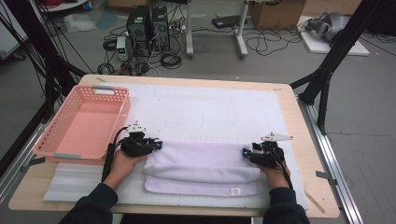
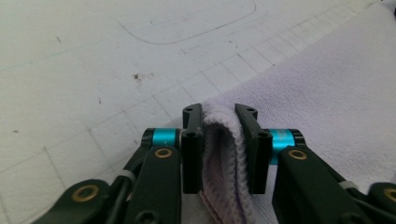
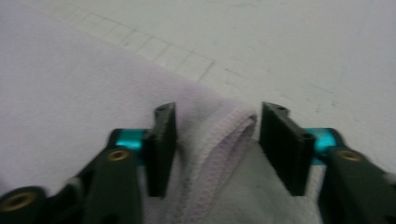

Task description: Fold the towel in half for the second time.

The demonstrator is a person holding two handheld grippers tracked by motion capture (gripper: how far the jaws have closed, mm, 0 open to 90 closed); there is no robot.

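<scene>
Hand-held gripper on the left (image 2: pixel 219 140) has its jaws clamped on a corner of the folded white towel (image 1: pixel 201 168), the hemmed edge bunched up tight between the two pads. The right hand-held gripper (image 3: pixel 215 144) stands with its jaws apart around the opposite corner: the towel's stitched edge lies between them, close to one pad and clear of the other, so nothing is pinched there yet.

The towel lies flat on the counter (image 1: pixel 308 186) between the two hand-held grippers, folded into layers, with a pink plastic basket (image 1: pixel 84 121) just beyond the left one.

The main risk is an uneven lift. If the left side rises while the right has no hold, the towel would likely drag, twist and lose its fold. The right jaws could also close on the top layer alone, letting the lower layers sag or peel open. On the left, the grip sits near the very edge of the hem, so a sharp pull might slip it free. Pulling the two corners apart too hard could also skew the fold line.
</scene>
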